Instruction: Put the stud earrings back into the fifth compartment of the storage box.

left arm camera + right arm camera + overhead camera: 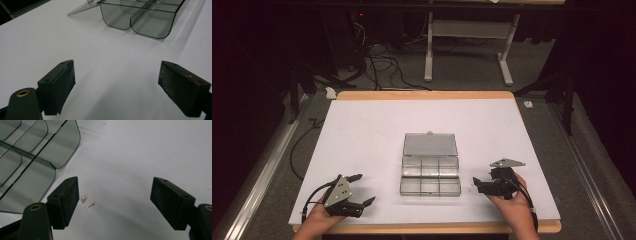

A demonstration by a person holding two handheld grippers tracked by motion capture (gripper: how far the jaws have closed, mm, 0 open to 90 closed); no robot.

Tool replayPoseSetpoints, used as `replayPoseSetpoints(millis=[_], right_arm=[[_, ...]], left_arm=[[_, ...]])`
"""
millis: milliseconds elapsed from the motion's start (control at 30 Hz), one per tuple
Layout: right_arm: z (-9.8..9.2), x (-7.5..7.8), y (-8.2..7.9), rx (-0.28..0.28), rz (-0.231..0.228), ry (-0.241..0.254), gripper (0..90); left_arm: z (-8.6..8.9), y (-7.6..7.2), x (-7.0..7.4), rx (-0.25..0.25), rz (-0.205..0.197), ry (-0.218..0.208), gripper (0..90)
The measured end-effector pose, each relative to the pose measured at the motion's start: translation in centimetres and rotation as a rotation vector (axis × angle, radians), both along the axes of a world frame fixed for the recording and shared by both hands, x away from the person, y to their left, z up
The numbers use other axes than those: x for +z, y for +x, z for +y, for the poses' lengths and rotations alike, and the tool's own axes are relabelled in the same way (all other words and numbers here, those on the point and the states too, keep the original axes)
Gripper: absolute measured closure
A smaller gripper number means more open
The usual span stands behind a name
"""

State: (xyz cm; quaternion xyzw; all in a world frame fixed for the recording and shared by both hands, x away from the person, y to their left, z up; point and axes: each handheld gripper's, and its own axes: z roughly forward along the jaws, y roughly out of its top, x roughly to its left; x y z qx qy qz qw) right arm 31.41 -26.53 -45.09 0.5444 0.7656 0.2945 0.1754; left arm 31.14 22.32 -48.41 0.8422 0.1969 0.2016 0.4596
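- Left claw point(362, 190): black, held in a hand at the near left of the white-topped table point(362, 130); jaws wide, nothing between them.
- Right claw point(476, 184): black, at the near right; jaws wide, pads pressing on nothing.
- Small curved metal stud with a pearl bead at each end point(87, 204): lying on the table between the right claw's jaws, just beside one pad.
- Clear smoky plastic compartment box point(430, 174): mid-table between the claws, hinged lid point(429, 144) lying open on the far side.
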Motion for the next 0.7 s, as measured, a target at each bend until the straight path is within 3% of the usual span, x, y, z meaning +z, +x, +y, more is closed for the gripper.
replayPoseSetpoints(millis=[167,467,700], right_arm=[[0.1,0.3,0.0,0.013,0.034,-0.011,24.6],[0.5,0.9,0.1,0.055,0.128,-0.066,24.6],[0.4,1.1,0.2,0.058,0.210,-0.088,23.2]], left_arm=[[0.0,0.0,0.0,0.000,0.002,0.002,14.8],[0.0,0.0,0.0,-0.003,-0.002,-0.001,14.8],[0.0,0.0,0.0,-0.005,-0.004,0.003,14.8]])
